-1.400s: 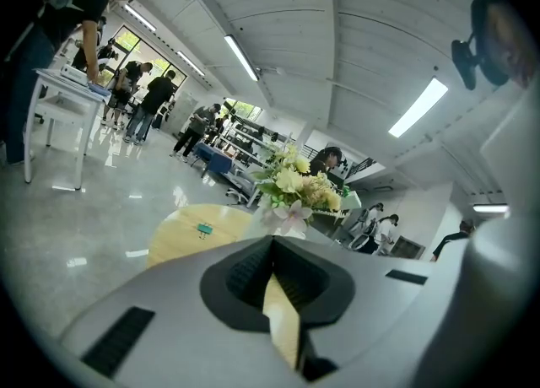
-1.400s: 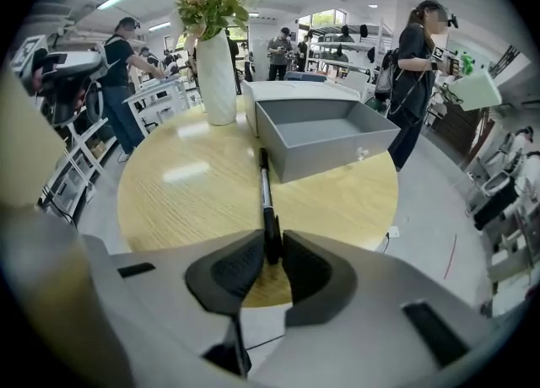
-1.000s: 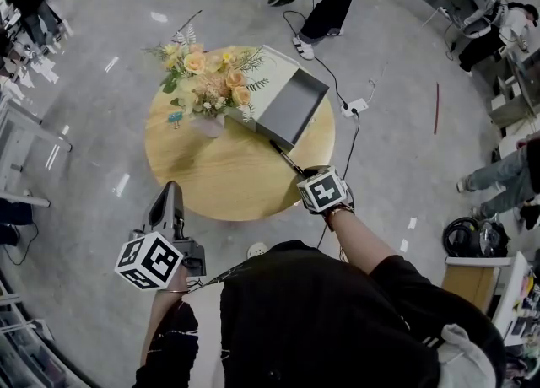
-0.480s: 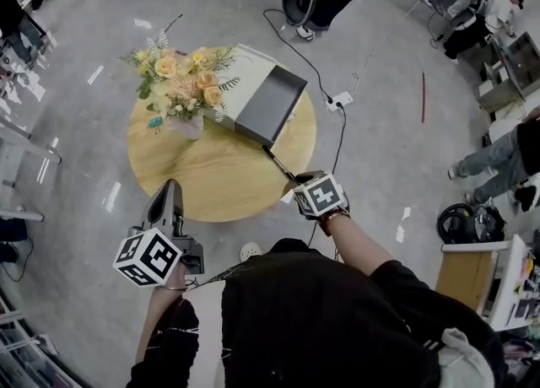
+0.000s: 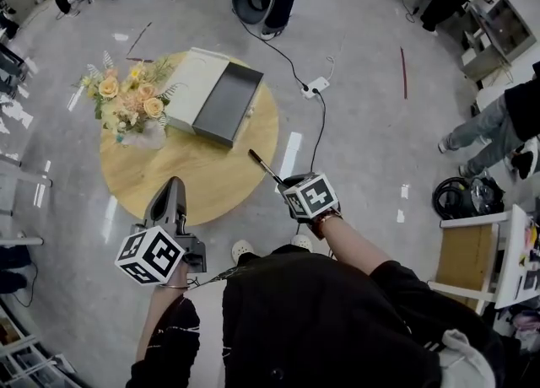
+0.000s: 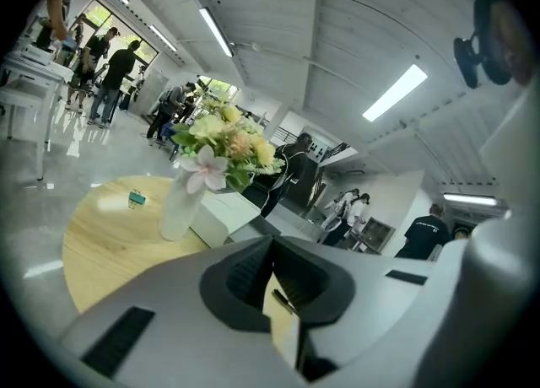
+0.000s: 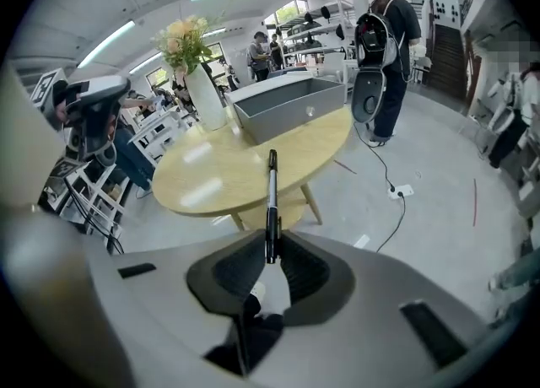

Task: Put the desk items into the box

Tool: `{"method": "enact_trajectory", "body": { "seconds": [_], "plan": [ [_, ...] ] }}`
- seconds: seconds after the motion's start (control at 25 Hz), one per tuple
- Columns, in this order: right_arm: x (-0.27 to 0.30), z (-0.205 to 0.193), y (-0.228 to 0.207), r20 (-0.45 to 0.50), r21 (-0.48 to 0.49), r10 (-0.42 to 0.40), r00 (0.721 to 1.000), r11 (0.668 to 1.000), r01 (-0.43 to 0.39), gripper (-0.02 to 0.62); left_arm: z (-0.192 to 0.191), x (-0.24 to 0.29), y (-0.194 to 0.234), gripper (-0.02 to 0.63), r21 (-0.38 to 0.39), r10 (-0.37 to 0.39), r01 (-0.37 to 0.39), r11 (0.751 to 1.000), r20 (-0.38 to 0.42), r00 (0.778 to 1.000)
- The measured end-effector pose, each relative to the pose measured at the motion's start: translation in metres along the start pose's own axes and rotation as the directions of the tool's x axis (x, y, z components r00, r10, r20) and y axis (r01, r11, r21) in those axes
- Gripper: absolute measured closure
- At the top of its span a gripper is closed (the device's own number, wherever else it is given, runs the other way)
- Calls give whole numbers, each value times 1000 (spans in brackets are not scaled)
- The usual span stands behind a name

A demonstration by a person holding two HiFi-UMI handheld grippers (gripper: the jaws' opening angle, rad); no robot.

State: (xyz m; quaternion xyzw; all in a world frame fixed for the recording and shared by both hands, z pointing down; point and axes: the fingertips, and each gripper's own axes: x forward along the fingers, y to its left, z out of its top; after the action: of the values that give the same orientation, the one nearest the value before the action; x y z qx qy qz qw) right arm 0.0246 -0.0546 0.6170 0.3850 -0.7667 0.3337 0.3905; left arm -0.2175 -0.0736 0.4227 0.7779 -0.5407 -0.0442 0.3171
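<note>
Right tongs [image 5: 283, 185], just closed tighter on the pen [image 5: 263, 167], should carry it over the box [image 5: 226, 105] before releasing; left tongs [image 5: 173, 189] together, empty.

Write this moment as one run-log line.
right gripper: fingers just closed further on pen | box: open, on table | pen: not yet in box
</note>
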Motion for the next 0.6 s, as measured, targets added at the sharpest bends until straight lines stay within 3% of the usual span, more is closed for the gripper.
{"method": "enact_trajectory", "body": {
  "seconds": [0.6],
  "plan": [
    [-69, -34, -111, 104, 87, 1, 995, 996, -10, 534, -63, 50, -117, 597, 15, -12, 13, 1000, -34, 999]
  ]
}}
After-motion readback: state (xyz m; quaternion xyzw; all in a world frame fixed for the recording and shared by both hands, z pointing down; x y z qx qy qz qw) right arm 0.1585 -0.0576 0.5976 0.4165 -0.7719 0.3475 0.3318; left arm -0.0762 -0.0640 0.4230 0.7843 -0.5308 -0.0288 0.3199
